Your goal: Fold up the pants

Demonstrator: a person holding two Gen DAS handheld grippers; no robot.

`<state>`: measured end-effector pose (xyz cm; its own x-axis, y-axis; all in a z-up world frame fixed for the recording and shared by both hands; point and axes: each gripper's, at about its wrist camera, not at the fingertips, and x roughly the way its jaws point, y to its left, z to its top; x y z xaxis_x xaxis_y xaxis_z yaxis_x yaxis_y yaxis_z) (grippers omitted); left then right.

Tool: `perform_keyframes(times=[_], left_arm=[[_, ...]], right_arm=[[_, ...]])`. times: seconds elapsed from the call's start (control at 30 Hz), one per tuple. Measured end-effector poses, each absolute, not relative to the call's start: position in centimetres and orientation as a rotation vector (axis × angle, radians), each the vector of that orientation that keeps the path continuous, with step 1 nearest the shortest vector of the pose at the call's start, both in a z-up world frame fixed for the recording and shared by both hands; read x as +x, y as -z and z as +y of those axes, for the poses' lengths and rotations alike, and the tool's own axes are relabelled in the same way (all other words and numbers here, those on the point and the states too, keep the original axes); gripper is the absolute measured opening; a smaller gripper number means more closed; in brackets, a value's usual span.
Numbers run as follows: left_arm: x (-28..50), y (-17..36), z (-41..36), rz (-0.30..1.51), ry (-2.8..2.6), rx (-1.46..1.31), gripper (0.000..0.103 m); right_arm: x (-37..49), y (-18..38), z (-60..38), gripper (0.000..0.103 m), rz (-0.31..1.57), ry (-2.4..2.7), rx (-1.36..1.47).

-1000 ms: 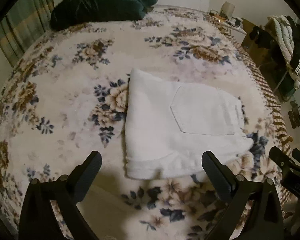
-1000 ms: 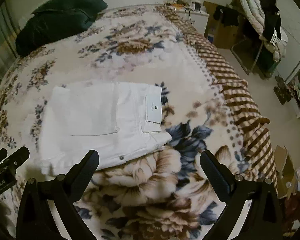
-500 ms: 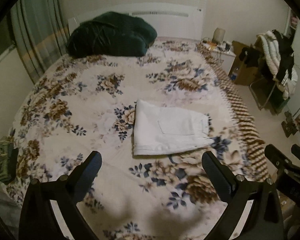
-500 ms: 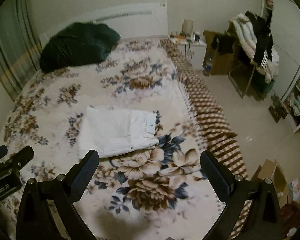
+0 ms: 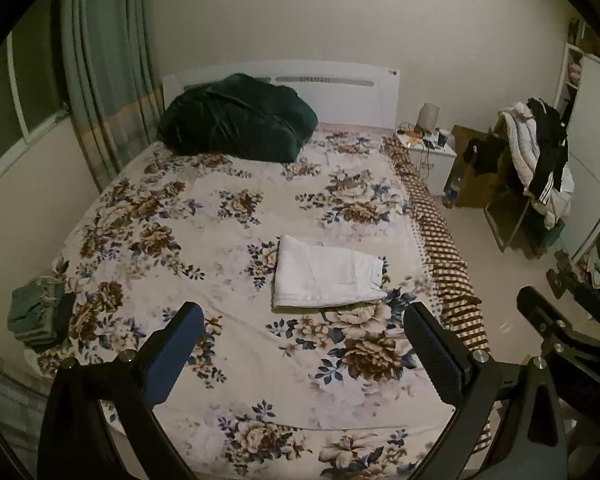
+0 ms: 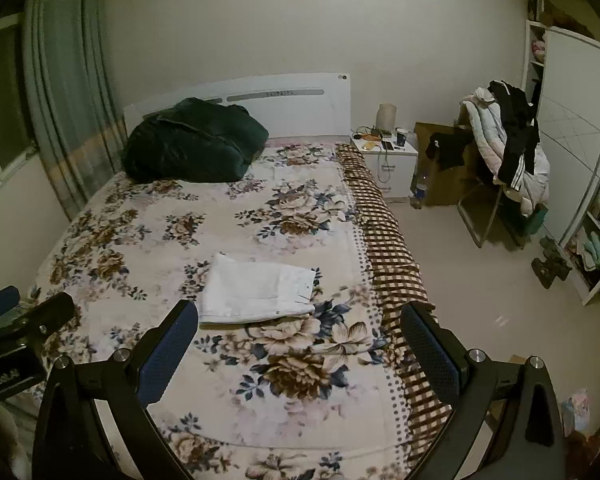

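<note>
White pants [image 5: 327, 278] lie folded into a compact flat rectangle, a bit right of frame centre in the left wrist view, on a floral bedspread [image 5: 204, 216]. In the right wrist view the same bundle [image 6: 258, 290] sits just left of centre; a waistband w/ a small label faces the right side. Layers look stacked, edges roughly even. Judgement: folding appears done, nothing obviously left except maybe squaring an edge or putting the bundle away.

Left gripper [image 5: 304, 354] fills the bottom of its frame, fingers wide apart, holding nothing, well clear of the pants. Right gripper [image 6: 300, 350] likewise at bottom of its frame, fingers spread, empty, apart from the fabric.

Further out: a dark green bundle, prob. a duvet or coat [image 5: 236, 120], rests at the head of the bed, upper centre-left, vs. a white headboard [image 5: 340, 96]. A small greenish folded cloth [image 5: 36, 316] sits at the bed's left edge. A brown checked blanket edge [image 6: 388, 264] runs down the bed's right side. Nightstand [image 6: 388, 160] w/ small items upper right; a chair piled w/ clothes [image 6: 508, 148] further right. Curtains [image 5: 100, 92] at upper left.
</note>
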<state>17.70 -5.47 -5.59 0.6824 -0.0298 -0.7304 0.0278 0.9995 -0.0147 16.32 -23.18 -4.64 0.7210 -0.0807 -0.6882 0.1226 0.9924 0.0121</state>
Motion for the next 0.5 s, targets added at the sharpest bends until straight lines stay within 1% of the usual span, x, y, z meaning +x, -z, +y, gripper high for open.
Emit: perform_keyframes(times=[0.1, 0.27, 0.5], left_arm=[[16.4, 4.2, -5.3, 0.799, 0.023, 0.001, 0.102], [15.9, 3.6, -4.9, 0.805, 0.016, 0.015, 0.103], [15.3, 3.2, -4.6, 0.809, 0.017, 0.018, 0.103]], right_arm=[[14.2, 2.5, -23.1, 0.103, 0.745, 0.113, 0.062], [11.7, -0.1, -22.7, 0.103, 0.740, 0.114, 0.049], [11.4, -0.8, -22.6, 0.103, 0.737, 0.126, 0.038]])
